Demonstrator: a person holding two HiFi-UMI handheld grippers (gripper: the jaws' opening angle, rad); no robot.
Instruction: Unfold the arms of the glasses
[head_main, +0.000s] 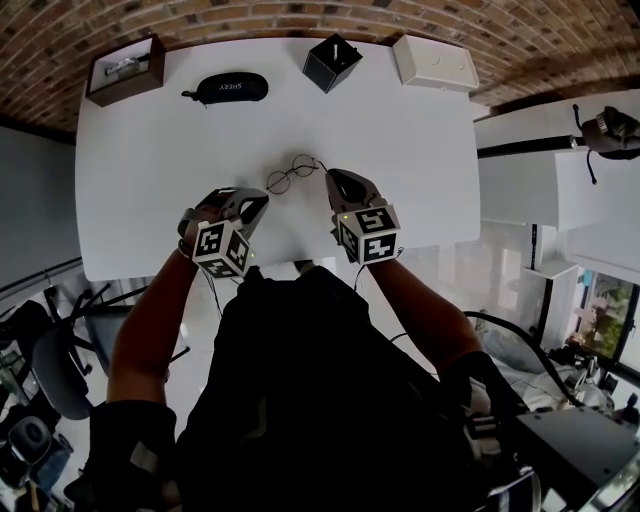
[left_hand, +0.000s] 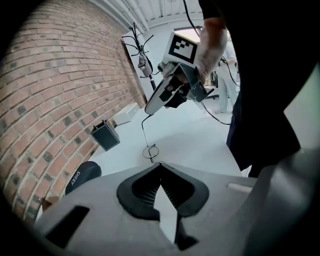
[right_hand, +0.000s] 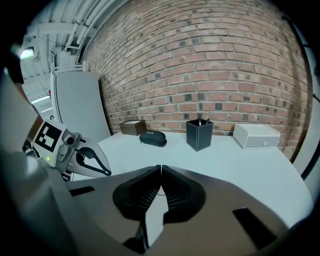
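Observation:
Thin round wire glasses (head_main: 292, 172) lie on the white table (head_main: 150, 180) between my two grippers. My right gripper (head_main: 330, 176) is shut on the tip of one thin arm. In the left gripper view that arm runs from the right gripper (left_hand: 147, 110) down to a lens of the glasses (left_hand: 150, 150), so this side is lifted. My left gripper (head_main: 260, 199) is shut with nothing in it, its tips (left_hand: 160, 165) just short of the near lens. In the right gripper view the right gripper (right_hand: 160, 167) has its jaws together, and the left gripper (right_hand: 102, 170) shows at the left.
Along the far edge by the brick wall stand a brown box (head_main: 125, 70), a black glasses case (head_main: 232, 87), a black pen holder (head_main: 331, 61) and a white box (head_main: 435, 62). The table's near edge runs just under my hands.

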